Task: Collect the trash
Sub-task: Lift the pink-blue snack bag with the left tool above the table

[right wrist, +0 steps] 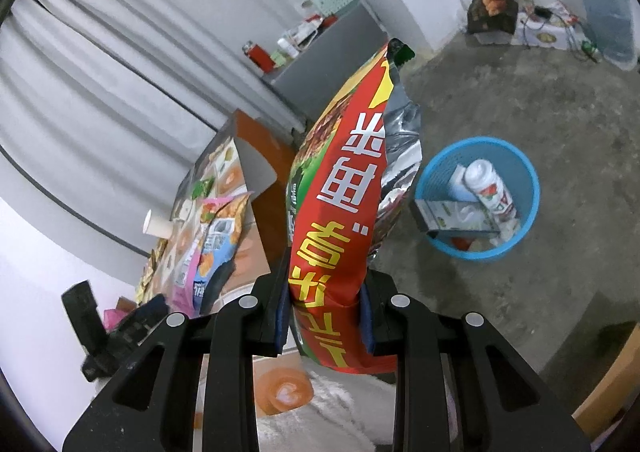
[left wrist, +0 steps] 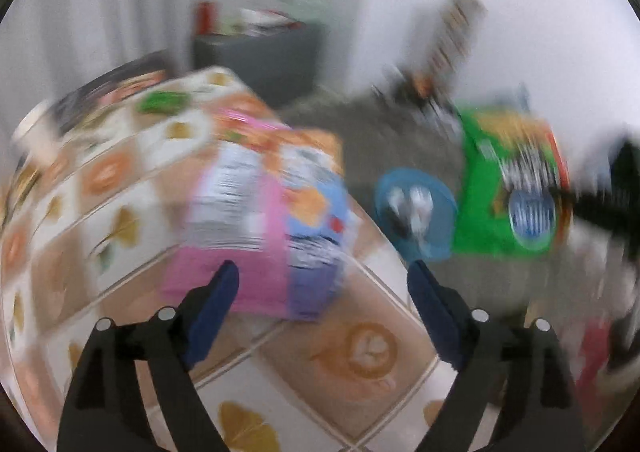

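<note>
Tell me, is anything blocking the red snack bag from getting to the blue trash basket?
Nothing visible. The right gripper grips the red snack bag up in the air, and only bare floor shows around the blue basket, whose top is open.

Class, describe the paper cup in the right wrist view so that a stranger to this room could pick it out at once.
Start at the table with the patterned cloth in front of the grey curtain. Along its curtain-side edge, beyond the pink and blue snack bag, a paper cup lies tipped on its side. It is the only plain, pale thing among printed wrappers.
</note>
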A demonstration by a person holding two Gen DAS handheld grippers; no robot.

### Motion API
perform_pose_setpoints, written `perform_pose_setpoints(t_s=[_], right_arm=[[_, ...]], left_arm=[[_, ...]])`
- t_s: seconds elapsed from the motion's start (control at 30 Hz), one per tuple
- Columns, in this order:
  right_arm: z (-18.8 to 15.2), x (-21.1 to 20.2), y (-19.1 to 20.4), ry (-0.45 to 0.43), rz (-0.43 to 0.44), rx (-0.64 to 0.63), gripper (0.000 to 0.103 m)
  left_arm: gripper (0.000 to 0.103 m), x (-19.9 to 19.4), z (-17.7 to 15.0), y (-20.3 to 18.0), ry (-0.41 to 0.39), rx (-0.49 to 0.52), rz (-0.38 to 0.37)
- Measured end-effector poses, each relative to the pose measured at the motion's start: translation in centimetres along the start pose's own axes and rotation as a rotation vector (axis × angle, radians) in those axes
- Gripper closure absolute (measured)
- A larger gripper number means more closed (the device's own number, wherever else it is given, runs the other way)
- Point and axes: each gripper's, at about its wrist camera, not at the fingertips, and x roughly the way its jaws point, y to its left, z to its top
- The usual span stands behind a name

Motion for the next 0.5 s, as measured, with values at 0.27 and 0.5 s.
perform_pose_setpoints(t_s=[0.27,0.5], right_arm=[[-0.1,1.3,0.5,0.039,-0.009,-0.006,0.077],[-0.1,2.2,1.4,0.058,-0.008,-0.017,0.077]], left_arm=[[0.02,3.8,-1.2,0.1,0.069,0.079,0.145],[0.062,3.1,-1.4,3.6,0.045,0.001,0.199]])
